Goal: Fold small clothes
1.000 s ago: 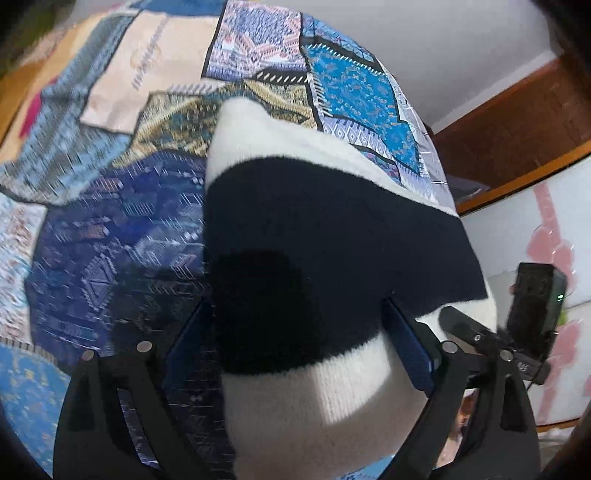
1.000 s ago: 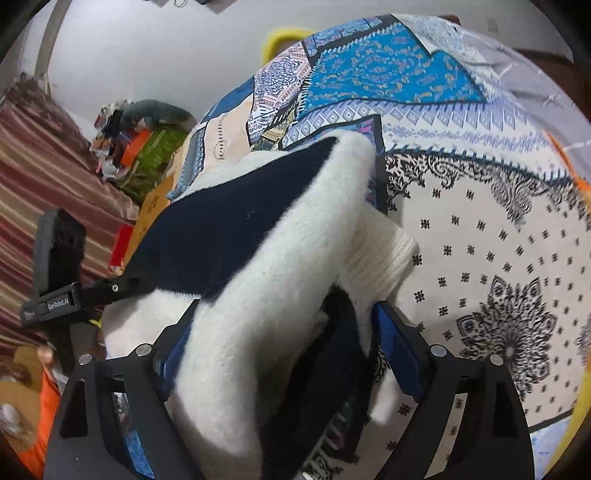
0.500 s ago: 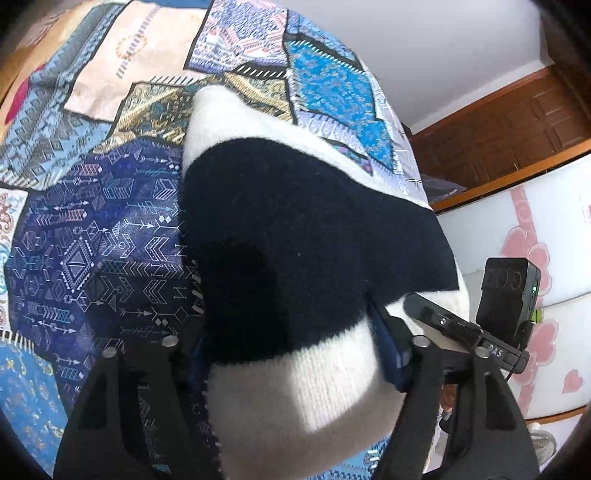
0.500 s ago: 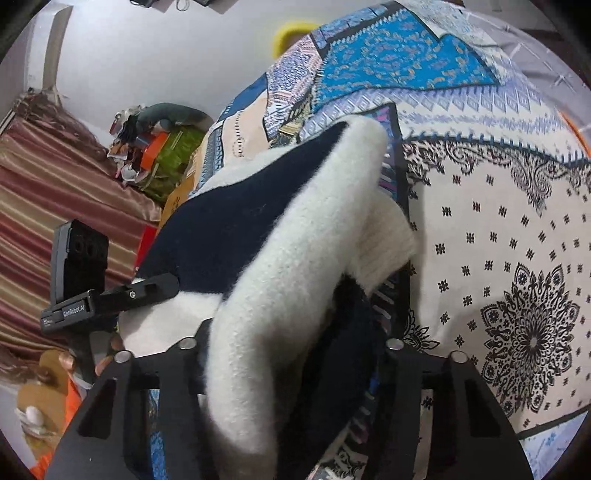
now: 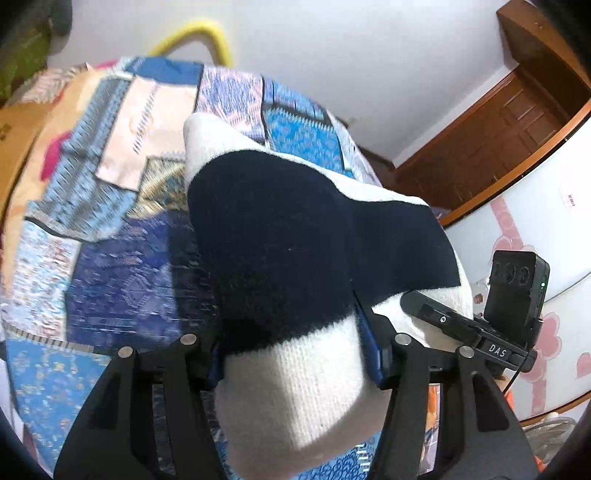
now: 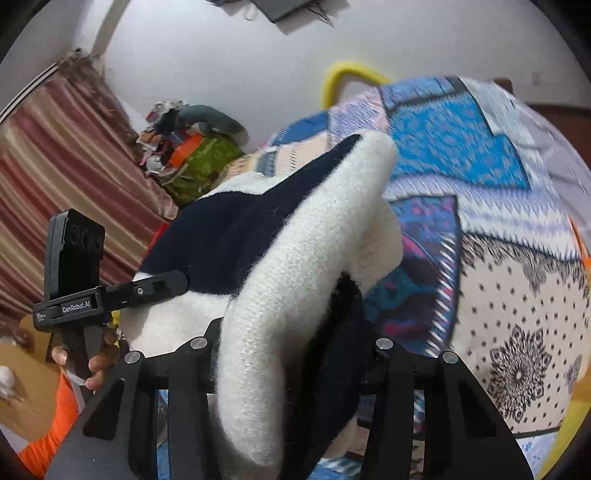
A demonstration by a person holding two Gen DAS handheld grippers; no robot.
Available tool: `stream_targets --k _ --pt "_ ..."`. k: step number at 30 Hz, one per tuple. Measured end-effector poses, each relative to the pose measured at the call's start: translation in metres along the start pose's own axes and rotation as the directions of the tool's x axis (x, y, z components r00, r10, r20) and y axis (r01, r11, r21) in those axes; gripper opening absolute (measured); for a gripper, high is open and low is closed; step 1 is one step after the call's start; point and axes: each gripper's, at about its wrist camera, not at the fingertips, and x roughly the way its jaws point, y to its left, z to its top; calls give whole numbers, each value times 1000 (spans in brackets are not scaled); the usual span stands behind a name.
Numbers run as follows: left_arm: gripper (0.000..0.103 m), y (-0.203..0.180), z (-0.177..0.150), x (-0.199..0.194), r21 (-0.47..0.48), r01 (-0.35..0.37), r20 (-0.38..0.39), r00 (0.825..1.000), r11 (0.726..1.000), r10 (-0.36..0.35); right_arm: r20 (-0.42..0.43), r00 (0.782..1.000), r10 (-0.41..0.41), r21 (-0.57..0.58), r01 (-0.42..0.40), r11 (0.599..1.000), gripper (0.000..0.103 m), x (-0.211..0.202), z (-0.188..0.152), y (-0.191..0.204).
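Observation:
A thick knit sweater [image 5: 280,229], white with a broad navy band, hangs bunched above the patchwork bedspread [image 5: 110,258]. My left gripper [image 5: 291,350] has its jaws closing, and both blue pads press into the sweater's white hem. In the right wrist view the same sweater [image 6: 303,236] folds over on itself. My right gripper [image 6: 295,339] is also closing, its pads squeezing the white and navy layers. A hand [image 6: 92,362] in an orange sleeve holds the left tool's handle.
The bedspread [image 6: 517,295] stretches away beneath the garment. A yellow hoop [image 5: 199,33] stands at the bed's far end. There is a wooden door [image 5: 498,140] at right, and a clothes pile [image 6: 192,151] with a striped curtain [image 6: 55,166] at left.
Both grippers narrowed onto the sweater and rose, lifting it off the bedspread. Both views tipped up, bringing the wall and the yellow hoop into sight.

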Motion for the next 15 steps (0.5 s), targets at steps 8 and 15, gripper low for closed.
stream_targets --k 8,15 --pt "58 34 -17 -39 -36 -47 48 998 998 49 -38 999 23 -57 -25 998 43 32 -1 35" --pt "58 84 -44 -26 -120 -91 -20 996 989 90 -154 988 7 -46 -15 999 43 85 -17 37"
